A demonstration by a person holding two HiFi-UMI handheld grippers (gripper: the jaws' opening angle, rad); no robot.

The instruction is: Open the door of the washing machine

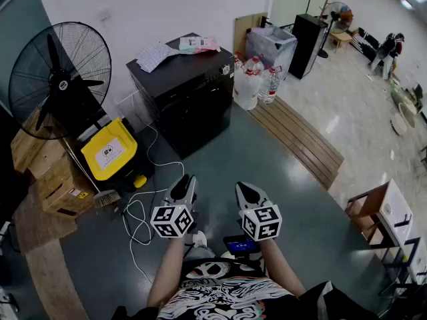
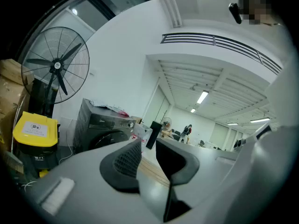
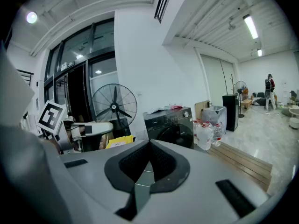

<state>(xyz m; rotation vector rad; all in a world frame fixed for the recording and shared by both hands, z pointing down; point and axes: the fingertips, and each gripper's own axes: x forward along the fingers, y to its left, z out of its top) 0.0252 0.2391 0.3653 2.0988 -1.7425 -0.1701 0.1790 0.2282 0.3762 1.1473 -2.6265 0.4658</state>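
The black front-loading washing machine (image 1: 187, 99) stands against the white wall, its round door (image 1: 199, 120) closed and facing me. It also shows in the left gripper view (image 2: 100, 125) and the right gripper view (image 3: 170, 125). Both grippers hover low in front of me, well short of the machine and touching nothing. My left gripper (image 1: 183, 184) (image 2: 148, 144) is open by a narrow gap, with nothing between its pads. On my right gripper (image 1: 244, 188) (image 3: 148, 144) the pads meet, so it is shut and empty.
A big floor fan (image 1: 60, 72), a yellow bin (image 1: 110, 152) and cardboard boxes (image 1: 57, 179) stand left of the machine. A white cable (image 1: 143, 209) trails over the floor. Water bottles (image 1: 252, 79) and wooden boards (image 1: 297, 139) lie to its right. Papers (image 1: 160, 53) rest on top.
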